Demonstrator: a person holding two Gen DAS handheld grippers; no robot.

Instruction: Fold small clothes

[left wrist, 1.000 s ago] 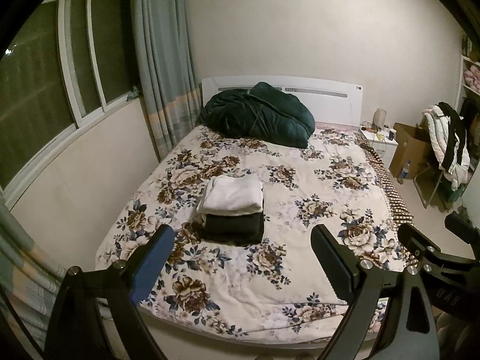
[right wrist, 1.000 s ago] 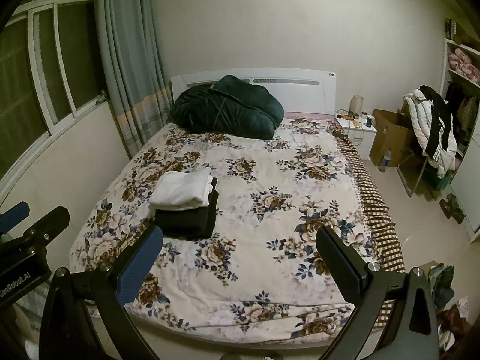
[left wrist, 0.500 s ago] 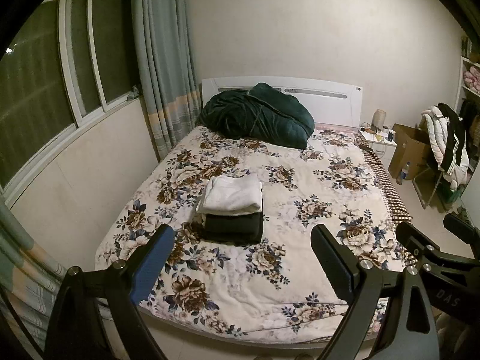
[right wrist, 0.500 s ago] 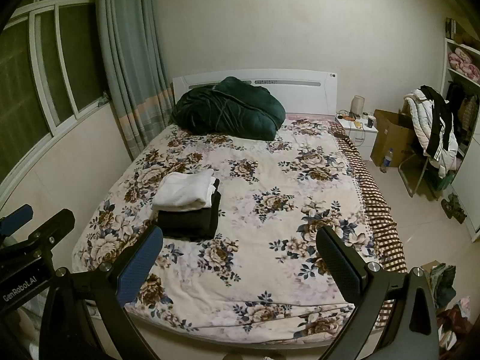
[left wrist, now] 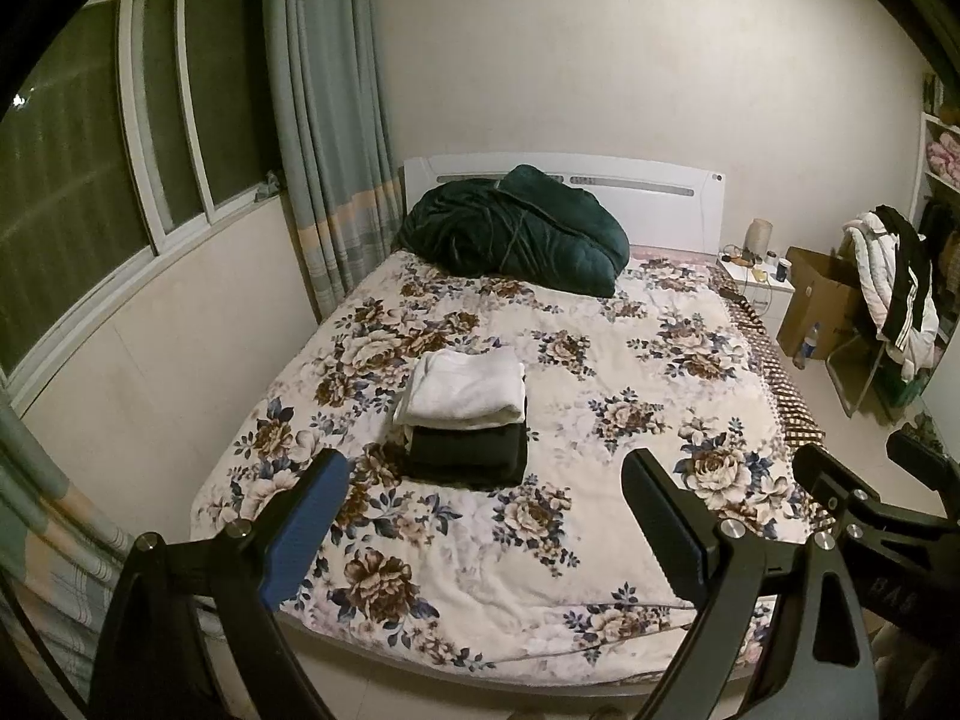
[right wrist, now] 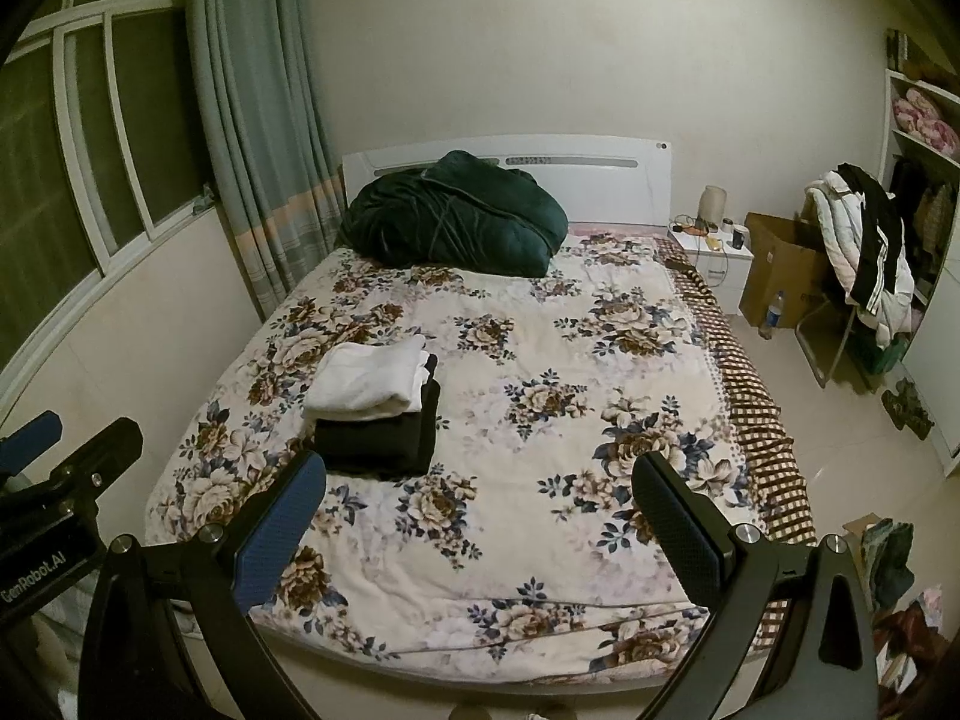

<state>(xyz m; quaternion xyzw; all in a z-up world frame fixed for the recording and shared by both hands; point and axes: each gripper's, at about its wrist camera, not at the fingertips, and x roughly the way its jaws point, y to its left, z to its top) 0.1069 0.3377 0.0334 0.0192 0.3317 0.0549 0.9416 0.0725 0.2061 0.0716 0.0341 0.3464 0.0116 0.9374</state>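
A folded white garment (left wrist: 465, 387) (right wrist: 369, 381) lies stacked on a folded black garment (left wrist: 468, 453) (right wrist: 378, 441) on the left half of the floral bed (left wrist: 600, 420) (right wrist: 570, 396). My left gripper (left wrist: 486, 483) is open, held back near the foot of the bed with nothing between its fingers. My right gripper (right wrist: 480, 489) is open too, empty, at the same distance from the stack. The right gripper's body shows at the lower right of the left wrist view, and the left gripper's body at the lower left of the right wrist view.
A dark green quilt (left wrist: 516, 231) (right wrist: 456, 216) is bunched at the headboard. Window and curtain (left wrist: 324, 120) line the left wall. A nightstand (right wrist: 714, 255), a cardboard box (right wrist: 780, 270) and a chair piled with jackets (right wrist: 864, 240) stand on the right, with clothes on the floor (right wrist: 894, 558).
Both views have drifted very slightly; the stack and the open grippers stay as they were.
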